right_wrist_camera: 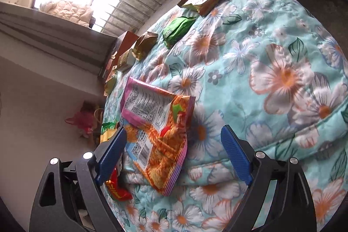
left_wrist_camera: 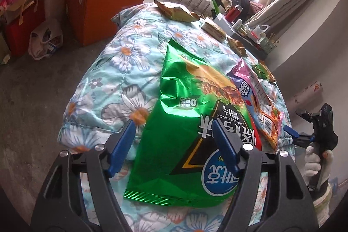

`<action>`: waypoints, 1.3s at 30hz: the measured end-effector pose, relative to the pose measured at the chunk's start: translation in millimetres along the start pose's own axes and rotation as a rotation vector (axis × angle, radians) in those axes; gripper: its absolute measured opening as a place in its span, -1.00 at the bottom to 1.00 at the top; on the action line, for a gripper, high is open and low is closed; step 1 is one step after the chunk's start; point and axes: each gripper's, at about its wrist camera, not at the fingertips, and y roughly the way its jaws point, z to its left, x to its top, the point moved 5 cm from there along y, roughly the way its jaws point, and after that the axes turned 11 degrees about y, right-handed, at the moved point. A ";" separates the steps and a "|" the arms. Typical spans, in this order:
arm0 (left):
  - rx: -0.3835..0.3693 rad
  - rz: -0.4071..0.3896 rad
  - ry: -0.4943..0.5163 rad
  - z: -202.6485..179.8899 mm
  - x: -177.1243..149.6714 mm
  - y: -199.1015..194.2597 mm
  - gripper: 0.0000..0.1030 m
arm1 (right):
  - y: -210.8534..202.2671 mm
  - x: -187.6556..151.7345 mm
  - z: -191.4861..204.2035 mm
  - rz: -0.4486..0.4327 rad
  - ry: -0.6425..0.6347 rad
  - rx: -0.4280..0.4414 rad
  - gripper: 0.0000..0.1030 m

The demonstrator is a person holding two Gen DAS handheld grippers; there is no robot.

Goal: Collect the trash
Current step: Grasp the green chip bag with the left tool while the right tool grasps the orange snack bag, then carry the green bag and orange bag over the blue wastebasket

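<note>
Over the quilt: we reach for wrappers.
Left gripper: part-open astride green chip bag, no grip visible.
Right gripper: wide, empty; orange noodle packet at twelve o'clock.
Next: we pinch each.
Farther: gold wrappers at eleven.

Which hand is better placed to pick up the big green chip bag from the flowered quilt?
Probably the left. The left gripper already straddles the green chip bag, with its open fingers on either side of it. The right gripper is open over the pink and orange snack packet, so that packet suits it better.
</note>
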 end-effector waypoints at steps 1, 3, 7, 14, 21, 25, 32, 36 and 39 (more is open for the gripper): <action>-0.017 0.010 -0.008 0.9 -0.9 3.4 0.23 | 8.5 6.0 -3.4 0.024 0.030 0.008 0.58; -0.040 0.013 -0.020 1.0 -2.6 5.0 0.21 | 21.4 12.8 -9.3 0.055 0.084 0.006 0.58; -0.184 0.004 -0.071 -1.7 -5.8 2.3 0.13 | 26.5 10.2 -0.4 0.068 0.065 0.000 0.45; -0.455 -0.060 -0.121 -21.9 -7.2 -9.1 0.13 | 35.4 -20.1 5.5 0.137 0.065 0.021 0.25; -0.487 -0.023 -0.174 -42.1 -9.5 10.7 0.12 | 43.6 -32.5 2.8 0.139 0.094 0.045 -0.13; -0.410 -0.003 -0.132 -61.5 -8.3 21.8 -0.04 | 40.7 -34.1 -9.8 0.126 0.126 0.058 -0.41; -0.366 -0.029 -0.021 -96.2 -3.6 17.0 -0.67 | 28.9 -34.7 -22.5 0.131 0.214 0.192 -0.75; -0.382 -0.059 0.048 -118.0 2.6 2.4 -0.88 | 8.1 -34.5 -18.0 0.089 0.213 0.282 -0.88; -0.399 -0.082 0.089 -132.4 6.5 -10.5 -0.94 | -14.6 -34.1 -16.2 0.050 0.202 0.332 -0.90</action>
